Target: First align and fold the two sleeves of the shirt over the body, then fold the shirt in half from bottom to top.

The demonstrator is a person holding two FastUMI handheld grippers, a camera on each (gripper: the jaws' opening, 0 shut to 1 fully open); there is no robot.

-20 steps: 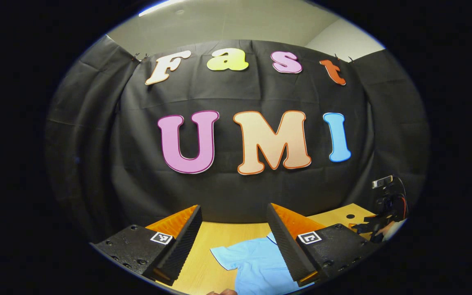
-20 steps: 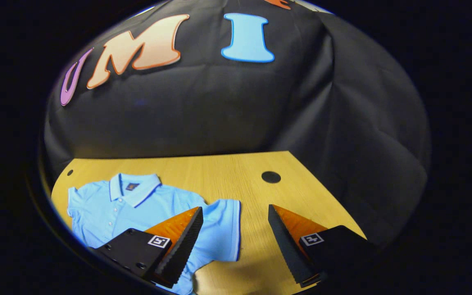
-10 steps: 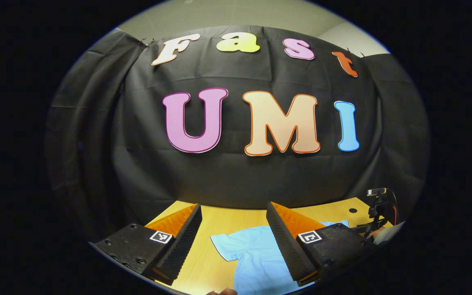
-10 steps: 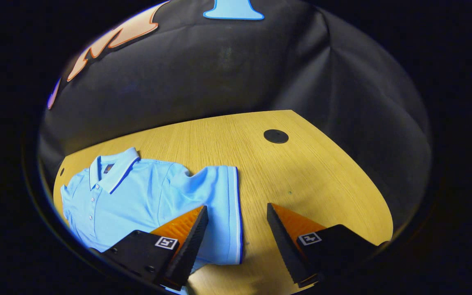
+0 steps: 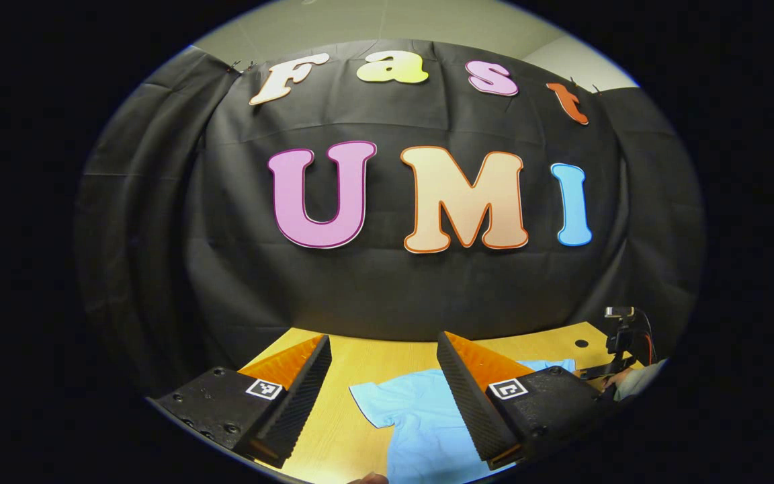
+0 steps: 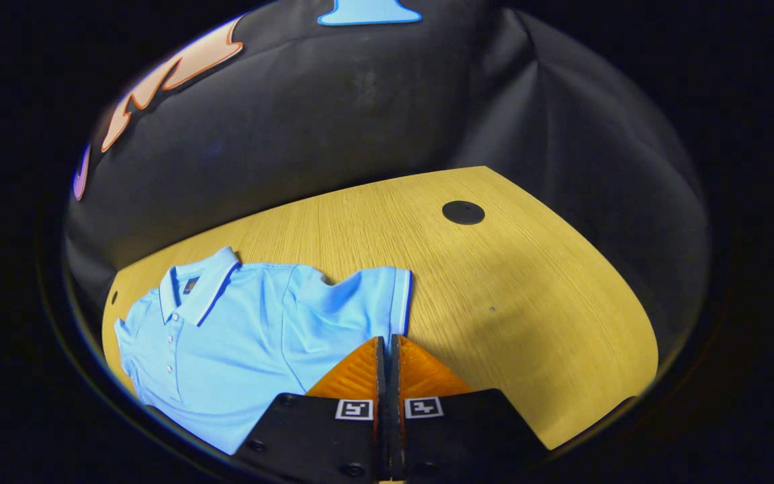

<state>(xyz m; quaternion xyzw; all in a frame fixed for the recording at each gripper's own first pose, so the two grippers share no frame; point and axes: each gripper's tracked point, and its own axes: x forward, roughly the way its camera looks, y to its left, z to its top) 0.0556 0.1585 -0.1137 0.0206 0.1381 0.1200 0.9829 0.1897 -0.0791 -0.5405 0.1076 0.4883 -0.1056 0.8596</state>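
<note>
- Shirt (image 6: 246, 336) — light blue short-sleeved polo of soft knit, lying flat and face-up on the table, collar toward 10 o'clock in the right gripper view. Collar and sleeve cuff edged with a pale band and a darker blue line; a short button placket runs down from the collar.
- Sleeve (image 6: 373, 296) — spread out toward 1 o'clock from the body, gently creased at the shoulder, its cuff edge straight.
- Right gripper (image 6: 387, 349) — fingers brought together with almost no gap, ridged inner faces meeting; tips sit at the lower edge of that sleeve at 6 o'clock. Whether cloth is pinched between them cannot be told.
- Left gripper (image 5: 383, 349) — wedge-shaped fingers held well apart, serrated inner faces, raised above the table; the shirt's other sleeve (image 5: 377, 400) lies between and below them.
- Table (image 6: 528, 282) — pale wood-grain top, smooth, rounded corner; a round black disc (image 6: 463, 212) set in it at 1 o'clock.
- Booth wall (image 6: 360, 121) — black cloth, loosely draped and creased.
</note>
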